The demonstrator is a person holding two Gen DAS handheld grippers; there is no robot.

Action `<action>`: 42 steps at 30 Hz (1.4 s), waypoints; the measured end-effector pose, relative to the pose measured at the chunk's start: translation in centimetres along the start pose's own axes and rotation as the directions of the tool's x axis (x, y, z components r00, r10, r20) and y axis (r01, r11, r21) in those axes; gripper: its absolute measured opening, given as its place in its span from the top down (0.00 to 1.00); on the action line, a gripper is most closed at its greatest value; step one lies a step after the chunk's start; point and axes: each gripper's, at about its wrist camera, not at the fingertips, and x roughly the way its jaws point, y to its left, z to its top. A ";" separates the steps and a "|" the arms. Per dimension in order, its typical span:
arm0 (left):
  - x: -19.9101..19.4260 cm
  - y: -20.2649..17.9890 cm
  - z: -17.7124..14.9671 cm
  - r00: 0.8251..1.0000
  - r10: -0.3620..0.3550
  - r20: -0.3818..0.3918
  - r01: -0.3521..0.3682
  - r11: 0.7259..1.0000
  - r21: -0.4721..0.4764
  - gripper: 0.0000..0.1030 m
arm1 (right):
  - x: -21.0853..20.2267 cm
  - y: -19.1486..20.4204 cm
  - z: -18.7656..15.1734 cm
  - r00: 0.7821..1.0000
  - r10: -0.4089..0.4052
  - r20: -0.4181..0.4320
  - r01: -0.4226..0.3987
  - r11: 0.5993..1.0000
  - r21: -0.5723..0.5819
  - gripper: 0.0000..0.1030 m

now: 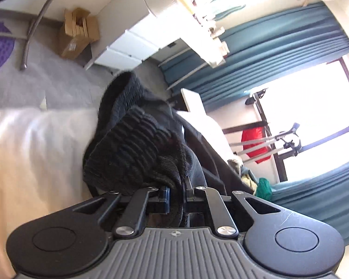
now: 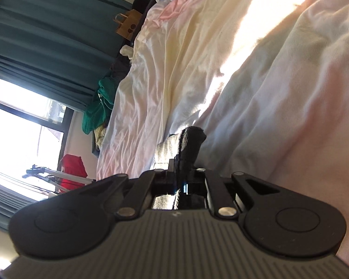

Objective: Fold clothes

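Observation:
A black ribbed knit garment (image 1: 137,139) bunches up right in front of my left gripper (image 1: 177,186), whose jaws are shut on a fold of it, lifted off the pale bedsheet (image 1: 35,144). In the right wrist view my right gripper (image 2: 182,169) is shut on another black ribbed edge of the garment (image 2: 190,144), which sticks up between the fingers, low over the rumpled pastel sheet (image 2: 244,81). How much of the garment hangs below is hidden by the gripper bodies.
A grey carpet (image 1: 65,81), a cardboard box (image 1: 78,32) and white drawers (image 1: 132,41) lie beyond the bed. Teal curtains (image 1: 279,53), a bright window and a red bag (image 1: 256,144) stand at the side. A green cloth pile (image 2: 100,107) and a paper bag (image 2: 129,25) sit beside the bed.

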 end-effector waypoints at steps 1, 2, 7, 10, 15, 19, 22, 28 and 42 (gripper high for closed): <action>-1.2 0.2 2.0 1.000 0.013 0.004 -0.013 1.000 -0.003 0.91 | -0.2 0.2 0.1 1.000 0.009 0.014 -0.009 1.000 -0.011 0.92; -2.1 0.4 3.7 1.000 0.029 0.005 -0.029 1.000 -0.005 0.91 | -0.4 0.5 0.2 0.999 0.018 0.028 -0.018 1.000 -0.024 0.92; -4.3 2.8 8.5 0.994 0.081 -0.070 -0.082 0.996 -0.024 0.91 | -2.3 1.8 0.7 0.987 0.092 0.130 -0.080 0.992 -0.096 0.92; -5.0 3.8 9.2 0.990 0.098 -0.097 -0.099 0.995 -0.001 0.91 | -3.4 2.7 1.0 0.981 0.082 0.176 -0.052 0.984 -0.168 0.92; -1.9 9.6 9.7 0.974 0.182 -0.138 -0.179 0.983 0.033 0.89 | -2.1 -0.3 0.6 0.974 -0.216 0.066 0.222 0.970 -0.102 0.92; 0.1 11.9 8.9 0.963 0.227 -0.145 -0.218 0.973 0.076 0.87 | -1.2 -3.7 -0.7 0.955 -0.295 -0.021 0.295 0.955 0.002 0.92; 0.7 12.2 8.4 0.963 0.232 -0.138 -0.220 0.971 0.095 0.84 | -1.2 -2.6 -1.2 0.949 -0.316 0.002 0.315 0.947 -0.066 0.89; 0.7 11.4 7.9 0.955 0.222 -0.197 -0.186 0.965 0.186 0.47 | -1.6 -1.9 -1.1 0.955 -0.295 0.009 0.295 0.953 -0.070 0.67; -5.2 2.5 2.3 0.978 0.186 0.089 -0.198 0.721 0.664 0.14 | -7.1 7.1 -4.7 0.972 -0.102 0.210 0.185 0.885 -0.428 0.27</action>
